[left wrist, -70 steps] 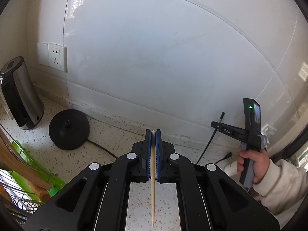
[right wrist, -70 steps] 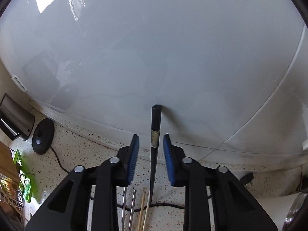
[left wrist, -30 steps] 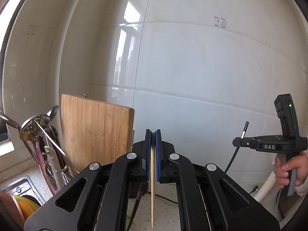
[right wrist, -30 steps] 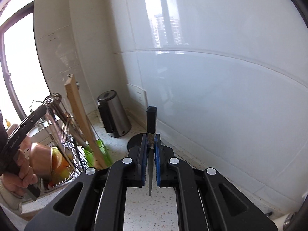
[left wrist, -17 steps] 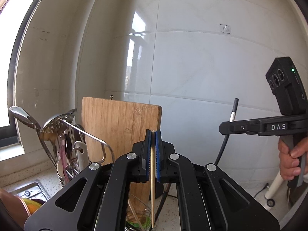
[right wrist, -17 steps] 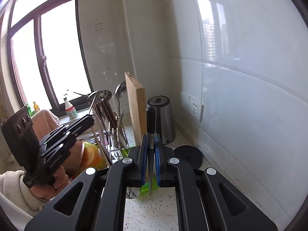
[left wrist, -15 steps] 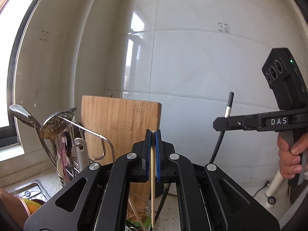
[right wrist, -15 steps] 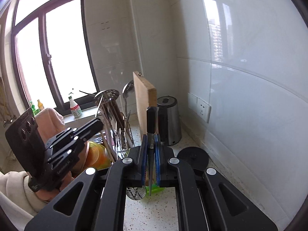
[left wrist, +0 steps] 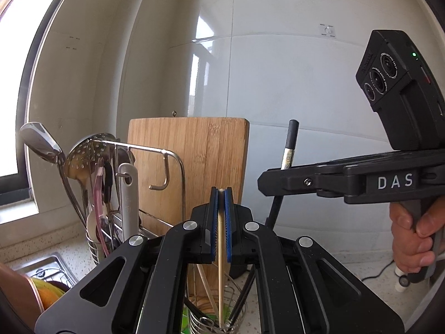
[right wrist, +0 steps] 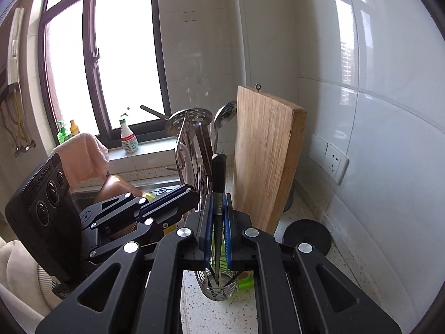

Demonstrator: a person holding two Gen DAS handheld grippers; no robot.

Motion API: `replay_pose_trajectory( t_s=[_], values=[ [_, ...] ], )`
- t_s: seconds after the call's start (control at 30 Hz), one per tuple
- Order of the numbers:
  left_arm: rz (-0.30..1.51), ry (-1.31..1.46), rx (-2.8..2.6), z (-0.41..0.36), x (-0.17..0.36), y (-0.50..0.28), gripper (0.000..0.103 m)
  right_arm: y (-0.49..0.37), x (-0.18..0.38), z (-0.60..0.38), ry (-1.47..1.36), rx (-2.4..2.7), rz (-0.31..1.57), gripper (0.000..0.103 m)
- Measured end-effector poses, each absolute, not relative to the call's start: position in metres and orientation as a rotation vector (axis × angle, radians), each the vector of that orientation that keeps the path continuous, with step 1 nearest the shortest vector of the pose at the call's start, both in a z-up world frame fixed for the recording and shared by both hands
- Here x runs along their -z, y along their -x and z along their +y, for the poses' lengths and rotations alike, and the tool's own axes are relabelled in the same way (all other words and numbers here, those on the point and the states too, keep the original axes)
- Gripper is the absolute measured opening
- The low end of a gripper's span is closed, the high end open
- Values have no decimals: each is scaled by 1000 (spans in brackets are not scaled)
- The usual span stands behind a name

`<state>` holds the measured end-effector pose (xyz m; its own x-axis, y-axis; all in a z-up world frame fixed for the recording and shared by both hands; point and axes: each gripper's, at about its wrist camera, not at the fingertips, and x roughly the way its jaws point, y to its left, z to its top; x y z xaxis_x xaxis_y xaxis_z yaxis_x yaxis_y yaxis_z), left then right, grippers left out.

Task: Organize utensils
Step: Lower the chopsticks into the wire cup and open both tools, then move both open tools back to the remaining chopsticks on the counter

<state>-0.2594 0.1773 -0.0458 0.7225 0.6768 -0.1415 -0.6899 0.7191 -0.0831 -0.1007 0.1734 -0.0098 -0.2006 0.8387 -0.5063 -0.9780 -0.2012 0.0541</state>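
A: What stood behind the wire utensil cup [right wrist: 217,289]?
B: The wooden cutting board [right wrist: 267,161].
A: And the grippers?
B: The left gripper [left wrist: 221,192] clamped a wooden chopstick [left wrist: 221,264]; the right gripper [right wrist: 217,199] clamped a black chopstick [right wrist: 218,181], both above the cup.

"DAS" — white letters on right tongs [left wrist: 278,186]
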Motion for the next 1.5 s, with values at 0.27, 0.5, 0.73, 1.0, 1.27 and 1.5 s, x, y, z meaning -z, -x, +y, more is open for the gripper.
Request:
replay_pose_trajectory(
  t_s=[0.27,0.5,0.73,1.0,1.27,1.5],
  values=[
    [108,163,-758,180,74,257,4,93,40,190,455,-1747,518,4],
    [146,133,-776,177,90,252,4,93,67,200,494,-1741,573,4],
    [160,136,-765,175,82,251,7,90,59,195,474,-1743,552,6],
    [157,100,-736,166,58,240,7,72,32,167,408,-1710,447,33],
    [165,73,-642,152,39,204,22,31,11,127,323,-1614,427,33],
    [195,41,-498,134,32,154,29,-20,13,78,275,-1465,457,33]
  ],
)
